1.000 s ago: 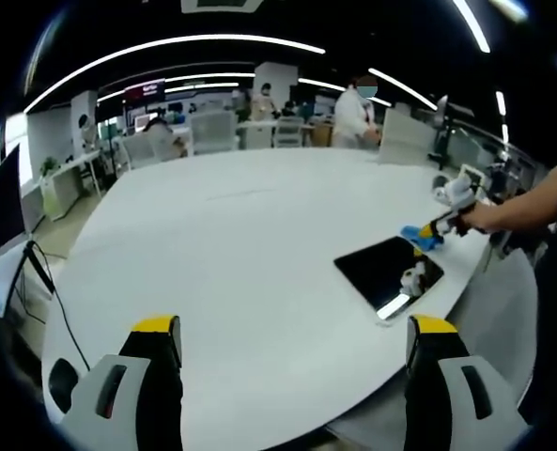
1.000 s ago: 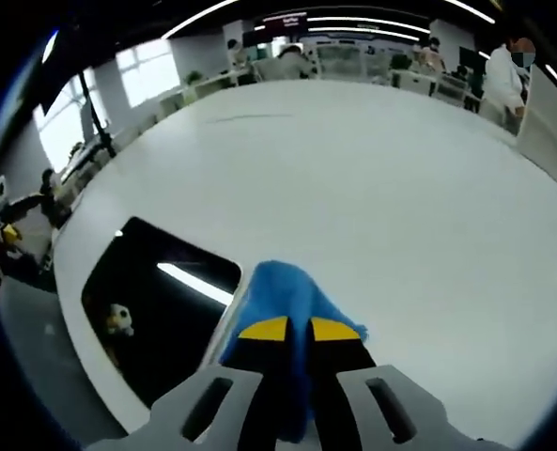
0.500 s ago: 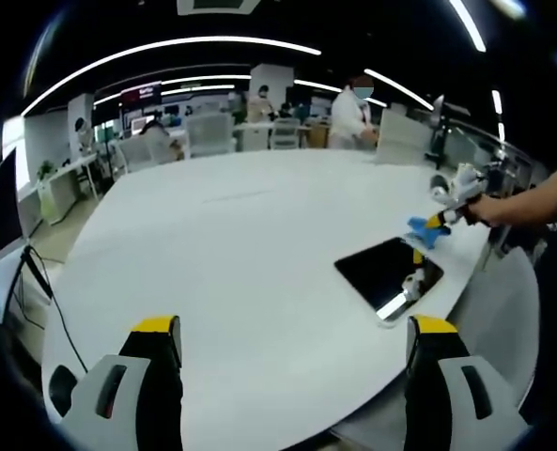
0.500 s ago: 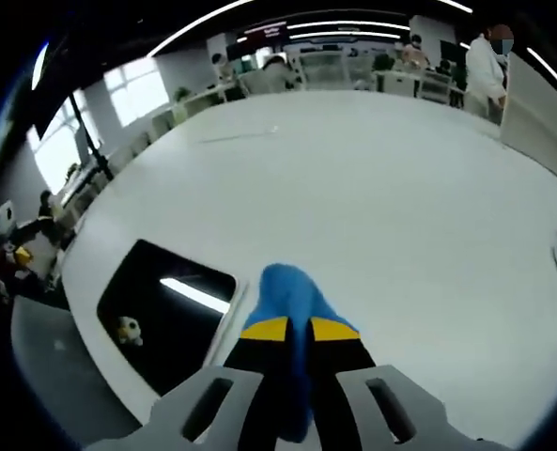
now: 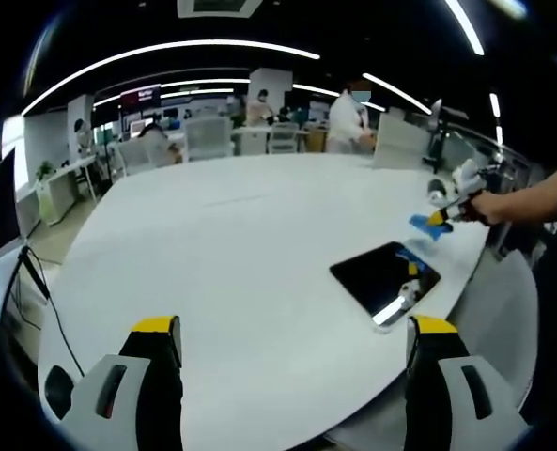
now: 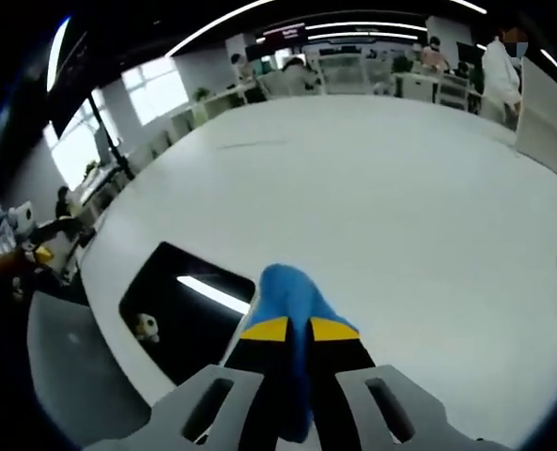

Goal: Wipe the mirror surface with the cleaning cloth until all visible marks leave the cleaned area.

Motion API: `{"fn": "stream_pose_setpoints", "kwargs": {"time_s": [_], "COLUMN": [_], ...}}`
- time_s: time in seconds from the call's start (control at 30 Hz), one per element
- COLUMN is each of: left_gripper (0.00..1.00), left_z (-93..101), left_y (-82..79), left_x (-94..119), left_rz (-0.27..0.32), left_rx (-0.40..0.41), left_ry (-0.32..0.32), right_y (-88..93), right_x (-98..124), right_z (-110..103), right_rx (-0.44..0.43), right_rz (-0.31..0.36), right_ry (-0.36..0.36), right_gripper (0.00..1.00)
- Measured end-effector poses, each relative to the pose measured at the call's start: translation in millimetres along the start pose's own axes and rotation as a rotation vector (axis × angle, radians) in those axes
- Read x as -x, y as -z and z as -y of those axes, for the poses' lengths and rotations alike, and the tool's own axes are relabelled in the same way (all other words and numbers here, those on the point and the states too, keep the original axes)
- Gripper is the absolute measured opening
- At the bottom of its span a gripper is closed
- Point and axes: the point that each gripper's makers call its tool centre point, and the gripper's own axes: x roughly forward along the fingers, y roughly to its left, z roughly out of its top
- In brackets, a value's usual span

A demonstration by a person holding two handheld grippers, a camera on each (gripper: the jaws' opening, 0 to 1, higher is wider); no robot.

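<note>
The left gripper (image 5: 292, 376) hangs over the near edge of the broad white table (image 5: 222, 244) with its yellow-tipped jaws spread wide and nothing between them, well apart from the work. Farther right on the table lies the dark mirror (image 5: 383, 279), flat and close to the table's edge, its glass reflecting a ceiling light. Right of that, the right gripper (image 6: 289, 329) has its jaws pinched narrow on the blue cleaning cloth (image 6: 292, 293), which bulges out ahead of the tips. In the left gripper view the cloth (image 5: 423, 224) appears lifted clear, just beyond the mirror's far corner, so the wiping seems to be between strokes. The next move would call for lowering the cloth back onto the glass (image 6: 189, 310) and sweeping across it; whether marks remain cannot be told.
</note>
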Motion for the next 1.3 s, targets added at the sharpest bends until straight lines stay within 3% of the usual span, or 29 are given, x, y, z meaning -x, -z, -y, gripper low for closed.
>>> {"fn": "stream_pose_setpoints", "kwargs": {"time_s": [0.2, 0.37, 0.63, 0.83, 1.17, 1.3], "left_gripper": [1.0, 1.0, 1.0, 1.0, 1.0, 1.0], "left_z": [-3.2, -5.4, -6.7, -6.7, -11.2, -17.5], "left_y": [-3.4, -5.2, 7.6, 11.9, 12.0, 8.2], "left_x": [2, 2, -3, -10, -5, -3], "left_rz": [0.022, 0.026, -0.036, -0.049, -0.036, -0.009], "left_rx": [0.002, -0.01, -0.059, -0.066, -0.037, 0.001], "left_ry": [-0.006, -0.004, 0.018, 0.035, 0.044, 0.006], "right_y": [-3.0, -1.5, 1.5, 5.5, -2.4, -1.4], "right_x": [-1, -5, -11, -22, -38, -48], "right_z": [15, 14, 1, -8, -25, -32], "right_rx": [-0.095, -0.065, -0.133, -0.105, -0.107, -0.15], "right_rz": [-0.013, -0.018, -0.042, -0.062, -0.07, -0.081], "right_ry": [0.1, 0.101, 0.089, 0.099, 0.1, 0.087], "right_gripper": [0.02, 0.02, 0.01, 0.01, 0.01, 0.01]}}
